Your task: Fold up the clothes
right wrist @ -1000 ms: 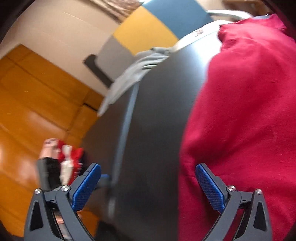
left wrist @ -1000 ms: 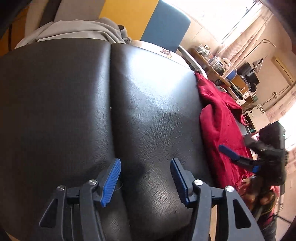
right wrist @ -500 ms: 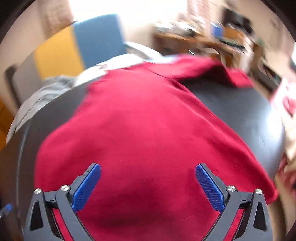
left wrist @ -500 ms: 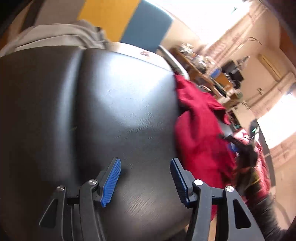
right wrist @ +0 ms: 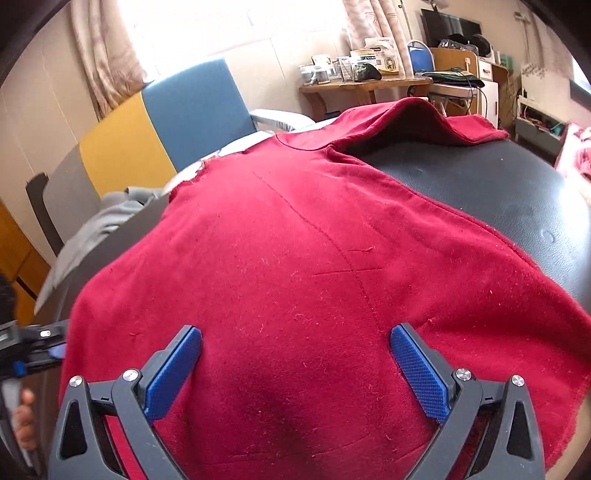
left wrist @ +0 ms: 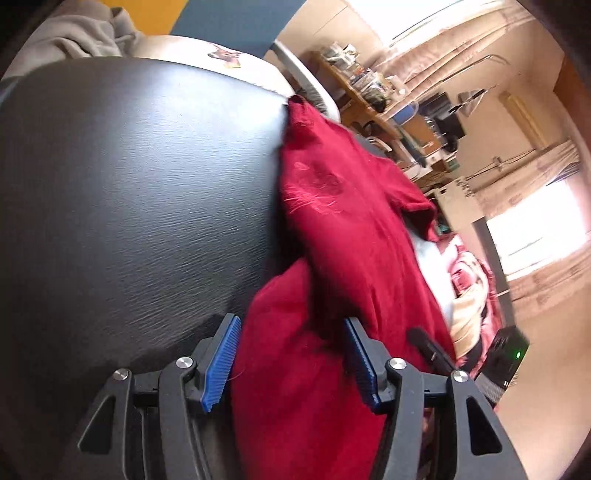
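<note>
1. two grippers close in on one red garment spread over a black padded surface, with a grey garment bunched at the far edge, toward 11 o'clock in the left wrist view.

2. left gripper stands with jaws wide apart and nothing clamped; the garment's near edge lies between its blue pads, bulging up from 6 o'clock.

3. right gripper is likewise spread wide over the middle of the cloth, its pads not pressing on anything; the left tool shows at 9 o'clock in its view.

4. judged from this layout, the step in hand is taking hold of the near hem before a first fold. done well, each tool would pinch only the top layer close to an edge or corner, not the middle of the panel, so the cloth lifts flat instead of bunching.

5. the turned-up sleeve at 1 o'clock looks likely to need smoothing first.

6. against a second ago: the left view then showed bare black padding between the pads, with the garment off at 3 o'clock; now red cloth fills that gap.

7. the right view then looked along the garment's edge toward the wooden floor; now it faces squarely over the shirt toward the window.
</note>
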`<action>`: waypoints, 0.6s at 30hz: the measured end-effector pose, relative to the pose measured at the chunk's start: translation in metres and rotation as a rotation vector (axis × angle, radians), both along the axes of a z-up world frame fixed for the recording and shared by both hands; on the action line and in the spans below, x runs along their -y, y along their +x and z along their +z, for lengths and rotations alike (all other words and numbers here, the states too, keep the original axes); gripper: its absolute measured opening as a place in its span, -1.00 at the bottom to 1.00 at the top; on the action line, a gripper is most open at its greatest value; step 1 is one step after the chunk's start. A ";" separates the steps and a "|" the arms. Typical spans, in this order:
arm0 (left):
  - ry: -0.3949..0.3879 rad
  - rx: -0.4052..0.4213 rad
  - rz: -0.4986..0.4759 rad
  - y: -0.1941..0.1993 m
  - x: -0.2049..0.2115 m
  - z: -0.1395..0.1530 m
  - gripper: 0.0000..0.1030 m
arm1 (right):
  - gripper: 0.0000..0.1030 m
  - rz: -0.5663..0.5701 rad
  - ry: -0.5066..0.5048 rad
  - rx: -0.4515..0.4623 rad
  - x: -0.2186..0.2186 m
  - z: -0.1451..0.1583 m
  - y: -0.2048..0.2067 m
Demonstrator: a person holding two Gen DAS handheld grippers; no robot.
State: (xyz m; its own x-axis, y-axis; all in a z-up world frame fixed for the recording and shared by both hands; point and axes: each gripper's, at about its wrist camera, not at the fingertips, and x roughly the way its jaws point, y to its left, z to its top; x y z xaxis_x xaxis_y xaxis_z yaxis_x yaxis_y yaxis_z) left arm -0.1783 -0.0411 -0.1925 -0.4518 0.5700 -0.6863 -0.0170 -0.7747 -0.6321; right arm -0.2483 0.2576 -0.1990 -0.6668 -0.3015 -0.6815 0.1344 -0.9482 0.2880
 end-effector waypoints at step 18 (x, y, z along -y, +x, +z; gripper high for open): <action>-0.110 -0.218 0.332 0.132 0.159 0.123 -0.84 | 1.00 0.249 -0.162 0.217 0.187 0.017 0.042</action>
